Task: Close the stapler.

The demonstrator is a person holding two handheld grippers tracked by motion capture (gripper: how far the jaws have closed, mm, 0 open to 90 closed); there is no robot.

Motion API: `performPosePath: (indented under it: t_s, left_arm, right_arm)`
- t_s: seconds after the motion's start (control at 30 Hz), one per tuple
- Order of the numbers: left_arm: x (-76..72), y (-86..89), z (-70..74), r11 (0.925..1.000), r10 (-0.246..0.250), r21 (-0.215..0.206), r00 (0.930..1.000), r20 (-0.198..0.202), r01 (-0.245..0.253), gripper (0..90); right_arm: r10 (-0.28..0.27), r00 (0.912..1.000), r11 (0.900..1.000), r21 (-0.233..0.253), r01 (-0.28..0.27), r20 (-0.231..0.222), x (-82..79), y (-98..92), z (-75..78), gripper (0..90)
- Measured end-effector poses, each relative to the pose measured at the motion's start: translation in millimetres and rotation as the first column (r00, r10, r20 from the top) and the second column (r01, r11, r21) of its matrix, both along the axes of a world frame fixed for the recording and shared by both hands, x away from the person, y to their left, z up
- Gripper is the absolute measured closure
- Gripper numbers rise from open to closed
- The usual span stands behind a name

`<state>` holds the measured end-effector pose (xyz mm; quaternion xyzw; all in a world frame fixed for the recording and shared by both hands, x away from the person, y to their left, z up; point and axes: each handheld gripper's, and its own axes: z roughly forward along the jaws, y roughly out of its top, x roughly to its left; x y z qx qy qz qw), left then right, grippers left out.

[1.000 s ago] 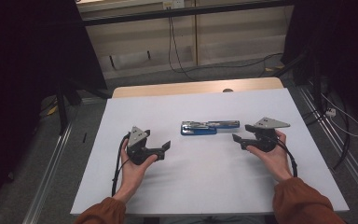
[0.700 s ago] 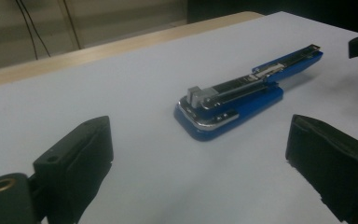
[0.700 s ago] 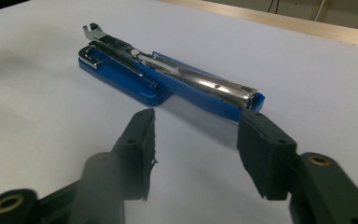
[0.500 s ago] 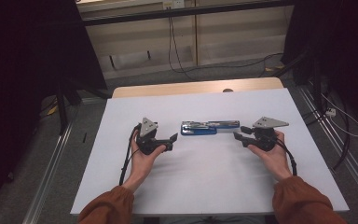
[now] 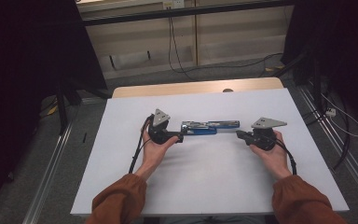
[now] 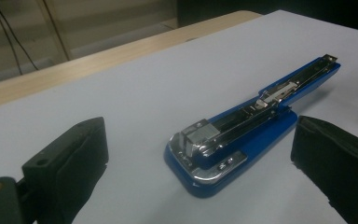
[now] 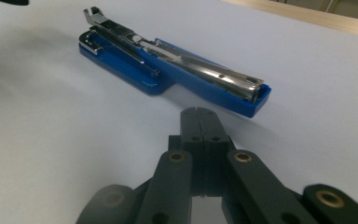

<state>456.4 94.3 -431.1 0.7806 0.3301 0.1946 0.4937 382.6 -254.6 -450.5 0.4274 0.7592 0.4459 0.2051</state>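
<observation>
- The jaws of the left gripper were seen spread wide, their black padded blocks standing on either side of the near end of the blue stapler without touching it.
- The jaws of the right gripper were pressed flat together, with nothing between them, and were pointed at the stapler's other end from just beside it.
- Compared with a second before, the left gripper had been carried inward across the sheet, from well apart to right up against the stapler's left end; the right gripper had been kept almost where it was.
- From that approach it was judged that a grasp of the stapler's wider base end was being prepared by the left side, and that closing had not yet been begun.
- The stapler was laid lengthwise at the middle of the table, between the two grippers, folded open so that its bright metal magazine and spring channel were exposed above a glossy blue plastic base.
- A rounded, chromed head was noted at one end, and a narrow blue tip at the other.
- The white table cover was shown as smooth and matt, and a strip of pale wooden tabletop was left bare at the far edge.
</observation>
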Motion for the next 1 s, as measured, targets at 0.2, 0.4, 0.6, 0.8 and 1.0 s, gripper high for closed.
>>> performPosePath:
  t_s: [0.2,0.4,0.6,0.8,1.0]
  left_arm:
    - [4.4,-1.3,-9.2,0.9998,0.007,0.016,0.9991,-0.042,-0.006,10.3]
    - [-0.2,-5.7,-9.3,0.9989,-0.03,0.035,0.9985,-0.046,0.032,21.9]
    - [-2.2,-11.6,-11.6,0.9984,-0.023,0.05,0.9988,-0.044,0.025,34.7]
    - [-0.6,-10.0,-12.6,0.9982,-0.052,0.026,0.9965,-0.065,0.054,50.3]
    - [1.1,-8.0,-13.5,0.9961,-0.079,0.035,0.9948,-0.064,0.081,69.0]
  right_arm:
    - [0.016,0.9999,1.0,-0.015,-0.016,0.002,0.9,3.9,-2.0,90.0]
    - [0.013,0.9999,1.0,-0.028,-0.013,0.004,3.1,5.6,-3.6,90.0]
    - [0.026,0.9996,0.999,-0.036,-0.026,-0.01,4.8,5.6,-4.8,90.0]
    - [0.029,0.9996,0.999,-0.042,-0.029,-0.003,5.6,8.1,-4.6,90.0]
    - [0.028,0.9996,0.999,-0.045,-0.028,0.003,6.7,7.8,-3.9,90.0]
